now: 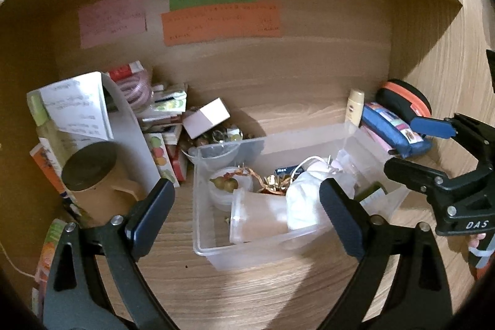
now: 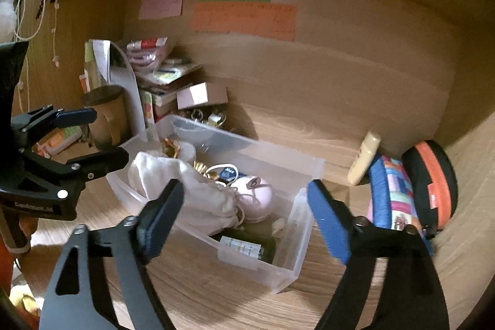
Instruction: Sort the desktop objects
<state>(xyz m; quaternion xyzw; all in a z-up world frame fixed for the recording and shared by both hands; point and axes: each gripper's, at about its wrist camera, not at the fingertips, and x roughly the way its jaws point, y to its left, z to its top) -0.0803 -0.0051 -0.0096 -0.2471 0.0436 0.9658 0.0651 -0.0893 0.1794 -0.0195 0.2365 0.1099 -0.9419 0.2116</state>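
A clear plastic bin stands on the wooden desk. In it lie a white cloth pouch, a clear cup on its side, gold clips, a pink rounded thing and a dark green bottle. My left gripper hangs open over the bin's left end with nothing between its fingers. My right gripper is open and empty too, at the bin's right end.
A brown mug and a heap of small boxes fill the left back corner. A cream tube, a blue pencil case and a black-and-orange case sit at the right. Coloured notes hang on the back wall.
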